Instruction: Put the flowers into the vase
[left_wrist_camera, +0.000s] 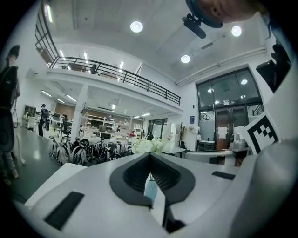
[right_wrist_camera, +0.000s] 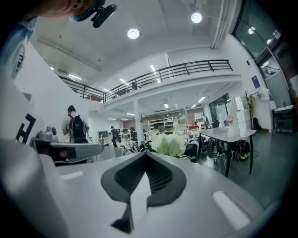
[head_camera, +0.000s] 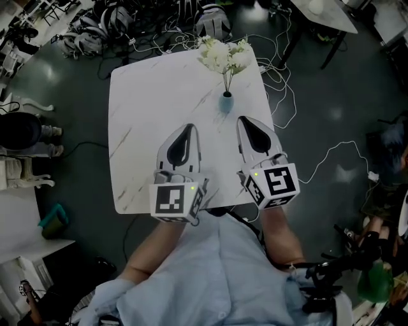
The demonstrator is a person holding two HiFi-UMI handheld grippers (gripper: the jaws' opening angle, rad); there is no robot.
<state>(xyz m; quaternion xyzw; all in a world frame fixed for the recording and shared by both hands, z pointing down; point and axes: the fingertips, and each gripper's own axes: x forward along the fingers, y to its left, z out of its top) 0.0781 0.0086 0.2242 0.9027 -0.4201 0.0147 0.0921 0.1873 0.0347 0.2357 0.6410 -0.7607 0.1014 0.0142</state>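
Note:
A small pale blue vase stands near the far edge of the white marble table, with white flowers standing in it. My left gripper hovers over the table just left of and nearer than the vase, its jaws together and empty. My right gripper hangs just right of the vase, jaws together with nothing between them. In the left gripper view the vase shows through the slit behind the closed tips, with the flowers above. The right gripper view shows the flowers beyond its closed tips.
White cables trail over the dark floor right of the table. Bags and backpacks lie beyond its far left corner. Another table stands at the top right. A person with a backpack stands far off.

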